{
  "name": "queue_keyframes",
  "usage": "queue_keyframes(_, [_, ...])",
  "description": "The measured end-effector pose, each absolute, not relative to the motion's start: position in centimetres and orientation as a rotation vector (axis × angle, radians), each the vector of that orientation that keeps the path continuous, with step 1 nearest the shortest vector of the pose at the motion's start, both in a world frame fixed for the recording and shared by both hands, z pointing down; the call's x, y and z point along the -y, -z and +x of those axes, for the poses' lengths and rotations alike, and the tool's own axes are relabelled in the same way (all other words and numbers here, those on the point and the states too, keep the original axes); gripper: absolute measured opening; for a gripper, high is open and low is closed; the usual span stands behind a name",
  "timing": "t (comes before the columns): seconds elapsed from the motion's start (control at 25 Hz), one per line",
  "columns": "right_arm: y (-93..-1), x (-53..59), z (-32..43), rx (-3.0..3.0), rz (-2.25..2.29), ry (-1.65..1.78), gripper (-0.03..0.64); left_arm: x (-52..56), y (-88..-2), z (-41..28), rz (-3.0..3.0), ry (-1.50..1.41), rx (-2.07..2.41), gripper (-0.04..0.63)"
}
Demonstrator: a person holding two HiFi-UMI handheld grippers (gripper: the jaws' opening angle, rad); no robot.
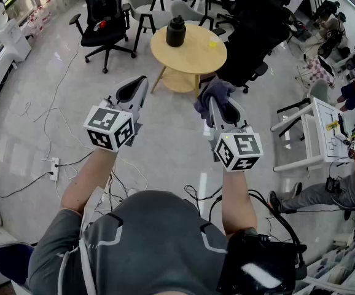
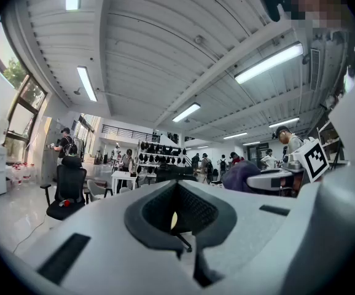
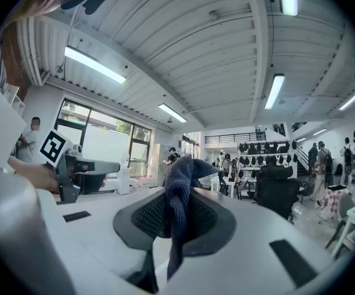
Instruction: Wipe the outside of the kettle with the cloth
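Our right gripper [image 1: 219, 108] is clamped on the cloth [image 1: 211, 91], which bunches above the jaws and hangs limp below them: soft, light, likely to fold over itself. Our left gripper [image 1: 137, 86] is clenched on nothing. The kettle [image 1: 175, 31] stands on the round table [image 1: 193, 60], upper middle of the head view, well apart from both grippers. We judge it rigid and smooth, apt to slide or tip under a sideways rub, so the free gripper should steady it near the top or handle. A small yellow thing [image 1: 213, 43] lies beside it. Black chairs [image 1: 104, 17] crowd the table, and cables [image 1: 39, 112] trail across the floor at left.
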State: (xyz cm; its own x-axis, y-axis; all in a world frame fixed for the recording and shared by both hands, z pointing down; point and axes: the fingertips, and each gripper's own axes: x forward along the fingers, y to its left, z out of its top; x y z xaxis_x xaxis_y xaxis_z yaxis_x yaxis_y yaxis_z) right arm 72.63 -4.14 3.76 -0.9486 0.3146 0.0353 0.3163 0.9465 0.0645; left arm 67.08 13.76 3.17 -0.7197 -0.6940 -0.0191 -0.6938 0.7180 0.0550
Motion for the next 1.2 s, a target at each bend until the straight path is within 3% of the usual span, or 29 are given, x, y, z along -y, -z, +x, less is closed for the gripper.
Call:
queue_keyframes(0.8, [-4.4,10.3,71.4,3.102,-0.588,0.065,0.075,-8.0,-4.7,66.7,1.127,0.054,2.916,0.008])
queue_keyframes(1.2, [-5.8,10.7,63.9,3.083,-0.587,0.076,0.077,-7.4,-7.2,58.6,1.124,0.099,2.881,0.008])
